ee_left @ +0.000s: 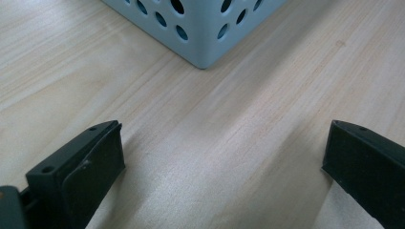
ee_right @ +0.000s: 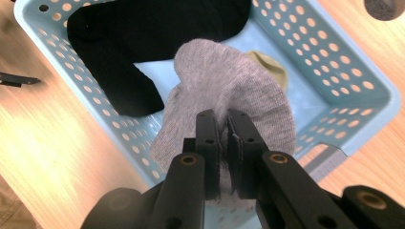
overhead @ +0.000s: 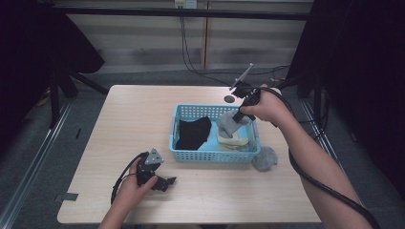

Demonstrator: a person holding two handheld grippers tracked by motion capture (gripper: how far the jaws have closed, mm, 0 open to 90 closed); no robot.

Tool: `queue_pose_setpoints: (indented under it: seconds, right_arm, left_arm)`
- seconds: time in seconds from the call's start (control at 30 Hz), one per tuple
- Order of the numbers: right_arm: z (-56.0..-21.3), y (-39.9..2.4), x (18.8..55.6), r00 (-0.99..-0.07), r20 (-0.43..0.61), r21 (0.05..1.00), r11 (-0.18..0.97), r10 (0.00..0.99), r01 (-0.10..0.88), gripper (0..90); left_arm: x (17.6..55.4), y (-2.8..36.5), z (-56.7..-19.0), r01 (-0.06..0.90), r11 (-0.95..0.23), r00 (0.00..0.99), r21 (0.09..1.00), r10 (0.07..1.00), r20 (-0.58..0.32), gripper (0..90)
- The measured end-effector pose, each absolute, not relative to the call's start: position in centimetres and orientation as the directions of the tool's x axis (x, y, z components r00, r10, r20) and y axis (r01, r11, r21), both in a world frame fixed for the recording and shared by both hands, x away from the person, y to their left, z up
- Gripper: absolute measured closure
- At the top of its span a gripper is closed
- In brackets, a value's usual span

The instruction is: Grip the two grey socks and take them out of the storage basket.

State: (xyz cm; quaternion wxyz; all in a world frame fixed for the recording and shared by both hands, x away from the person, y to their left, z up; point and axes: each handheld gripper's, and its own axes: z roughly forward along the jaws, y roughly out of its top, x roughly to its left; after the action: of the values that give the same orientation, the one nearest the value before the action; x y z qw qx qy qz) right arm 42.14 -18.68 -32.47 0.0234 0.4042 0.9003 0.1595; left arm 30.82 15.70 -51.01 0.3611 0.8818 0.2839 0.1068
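Observation:
A light blue perforated basket point(overhead: 215, 155) stands mid-table and holds a black sock point(overhead: 192, 133) and a cream sock point(overhead: 234, 141). My right gripper point(overhead: 237, 116) hangs over the basket's right half, shut on a grey sock point(overhead: 228, 125) that dangles from it. In the right gripper view the grey sock point(ee_right: 229, 90) droops from the pinching jaws above the basket point(ee_right: 344, 90), with the black sock point(ee_right: 143, 38) and the cream sock point(ee_right: 270, 67) below. A second grey sock point(overhead: 265, 158) lies on the table by the basket's near right corner. My left gripper point(overhead: 168, 182) rests open on the table, nothing between its jaws.
The left gripper view looks along the wooden tabletop point(ee_left: 239, 133) toward a basket corner point(ee_left: 203, 52). A small dark round hole point(overhead: 229, 98) sits in the table behind the basket. Cables run along the floor beyond the far edge.

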Motion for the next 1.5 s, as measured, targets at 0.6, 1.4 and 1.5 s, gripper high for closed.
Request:
queue_pose_setpoints:
  seconds: [0.6, 1.4, 1.5]
  right_arm:
    - [-30.6, -21.9, 42.1, -0.642, 0.088, 0.324, 0.588, 0.761, 0.741, 83.9]
    - [-29.1, -28.4, 41.1, -0.560, 0.085, 0.348, 0.502, 0.824, 0.791, 83.7]
    - [-28.8, -29.4, 40.8, -0.547, 0.089, 0.356, 0.486, 0.833, 0.798, 83.7]
  left_arm:
    - [30.8, 15.7, -51.0, 0.425, -0.574, 0.814, 0.700, 0.581, -0.018, 0.0]
    - [30.8, 15.7, -51.0, 0.426, -0.574, 0.814, 0.700, 0.581, -0.019, 0.0]
    - [30.8, 15.7, -51.0, 0.426, -0.574, 0.814, 0.700, 0.581, -0.019, 0.0]
